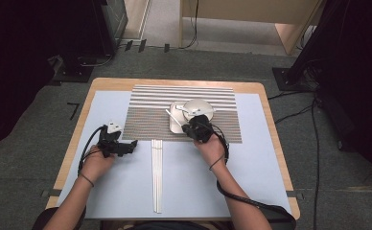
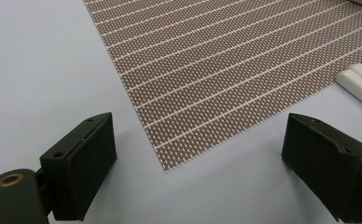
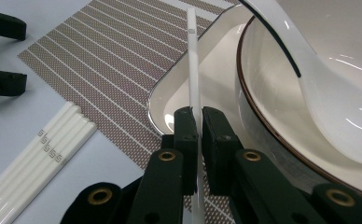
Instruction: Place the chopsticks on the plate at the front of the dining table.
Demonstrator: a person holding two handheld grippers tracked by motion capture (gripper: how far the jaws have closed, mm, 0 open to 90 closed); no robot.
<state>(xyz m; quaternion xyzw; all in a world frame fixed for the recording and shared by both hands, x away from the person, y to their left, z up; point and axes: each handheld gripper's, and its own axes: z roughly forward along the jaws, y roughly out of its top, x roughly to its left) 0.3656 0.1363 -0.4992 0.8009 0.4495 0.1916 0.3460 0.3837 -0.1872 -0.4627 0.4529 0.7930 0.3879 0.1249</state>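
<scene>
A brown striped woven placemat (image 1: 184, 117) lies on the far half of the pale blue table cover (image 1: 122, 191). On it sit a white rectangular tray (image 3: 170, 93) and, right of it, a round cream bowl (image 1: 198, 108) holding a white ceramic spoon (image 3: 328, 93). Near the mat's near edge lies a row of white chopsticks (image 1: 157, 175). The right gripper (image 3: 199, 123) pinches one white chopstick (image 3: 192, 60) over the tray. The left gripper (image 2: 198, 154) hangs wide open, empty, at the mat's near left corner.
</scene>
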